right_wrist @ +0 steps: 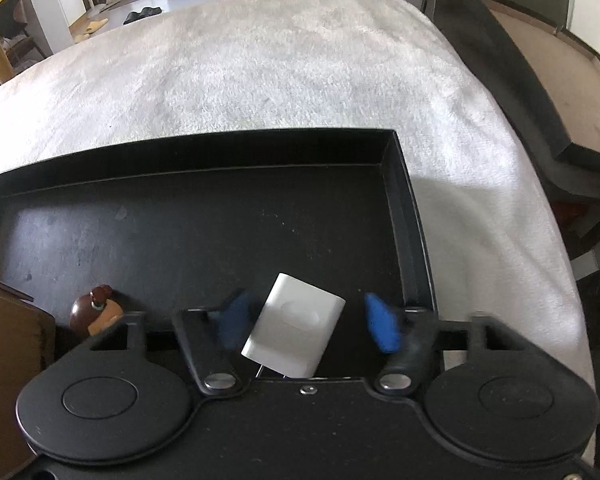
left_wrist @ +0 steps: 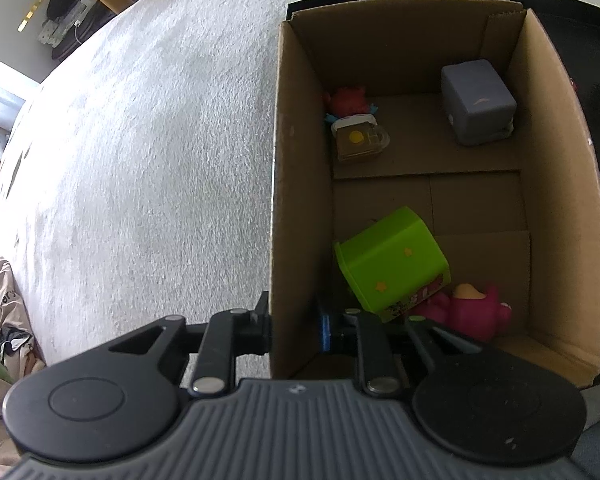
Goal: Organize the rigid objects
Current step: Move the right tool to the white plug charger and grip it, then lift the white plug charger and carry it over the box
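My left claw (left_wrist: 296, 330) clamped the cardboard box (left_wrist: 278, 200) wall; my right claw (right_wrist: 306, 320) straddled, without gripping, a white charger (right_wrist: 294, 326) beside it.

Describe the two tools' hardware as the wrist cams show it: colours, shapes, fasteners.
Both look alike. Left tool: matte black body, two round black discs at the sides, a ribbed grey panel between them, black linkage bars on silver rivet pins, a blue pad showing on one finger. Right tool: same black discs and linkages, silver pivots, a small centre screw, blue pads on both fingers. No cables, sleeves or hands visible.
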A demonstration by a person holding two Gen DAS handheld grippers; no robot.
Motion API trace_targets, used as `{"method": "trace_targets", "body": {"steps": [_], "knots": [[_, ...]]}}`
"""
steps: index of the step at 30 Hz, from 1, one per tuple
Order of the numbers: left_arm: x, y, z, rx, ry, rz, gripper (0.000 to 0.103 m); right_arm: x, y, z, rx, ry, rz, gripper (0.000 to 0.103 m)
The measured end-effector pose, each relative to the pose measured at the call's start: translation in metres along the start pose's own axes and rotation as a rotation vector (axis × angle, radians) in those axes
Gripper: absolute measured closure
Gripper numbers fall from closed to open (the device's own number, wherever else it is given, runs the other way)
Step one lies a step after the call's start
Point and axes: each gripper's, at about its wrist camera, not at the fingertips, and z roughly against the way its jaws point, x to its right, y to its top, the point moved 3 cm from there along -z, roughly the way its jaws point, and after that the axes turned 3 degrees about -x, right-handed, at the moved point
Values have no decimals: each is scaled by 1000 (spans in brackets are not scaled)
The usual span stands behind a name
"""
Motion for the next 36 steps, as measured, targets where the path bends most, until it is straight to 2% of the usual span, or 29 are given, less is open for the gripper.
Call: {"method": "trace_targets", "body": {"steps": [5,20,25,36], "knots": [[0,-1,0,7,-4,-7,82,-2,-9,7,-5,0,8,63],[-2,-3,1,14,-16,-6,83,3,-66,33,-24,3,26,63],[-5,-3,1,14,-34,-1,84,4,-69,37,-30,3,15,64],[-10,-6,3,23,-75,21,86,-1,-59,62,32,17,16,65]]}}
